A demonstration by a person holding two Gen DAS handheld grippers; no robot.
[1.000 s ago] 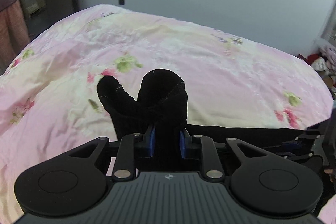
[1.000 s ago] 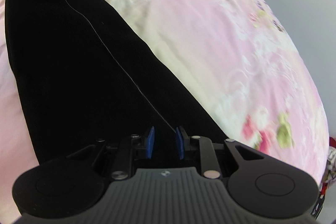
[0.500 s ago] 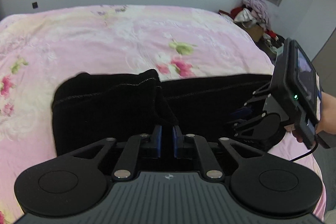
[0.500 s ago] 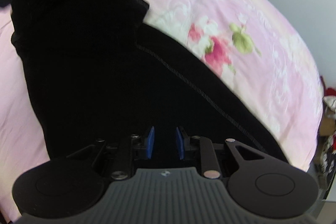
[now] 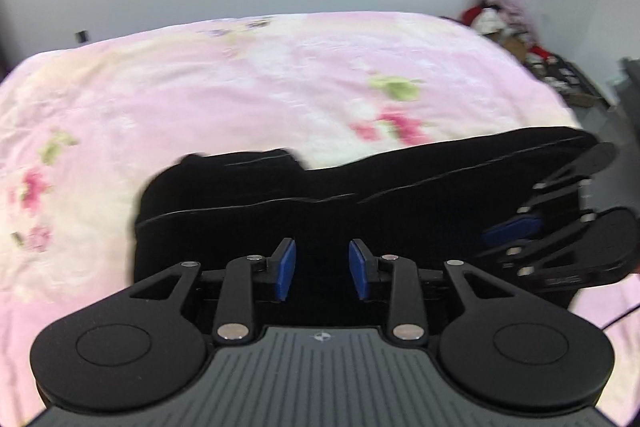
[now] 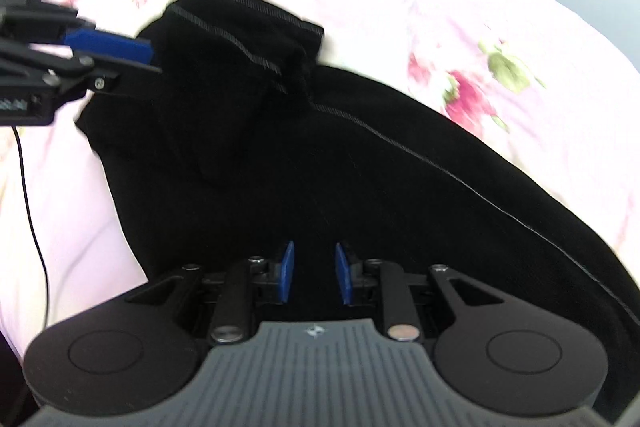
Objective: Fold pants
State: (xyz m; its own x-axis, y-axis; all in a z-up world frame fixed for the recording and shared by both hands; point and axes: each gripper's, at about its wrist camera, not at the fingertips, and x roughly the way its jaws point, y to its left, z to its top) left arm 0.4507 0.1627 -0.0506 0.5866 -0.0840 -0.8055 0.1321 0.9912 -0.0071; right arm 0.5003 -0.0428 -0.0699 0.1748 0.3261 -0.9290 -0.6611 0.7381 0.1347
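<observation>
**Folded end could slip loose**

The black pants (image 6: 360, 155) lie across the pink floral bedspread (image 5: 240, 87), one end doubled back on top. That loose flap looks rumpled; dragging a finger through it would likely undo the fold. The left gripper (image 5: 322, 273) is spread wide, holding nothing, just above the cloth. The right gripper (image 6: 311, 275) stands parted too, empty over the fabric.
</observation>
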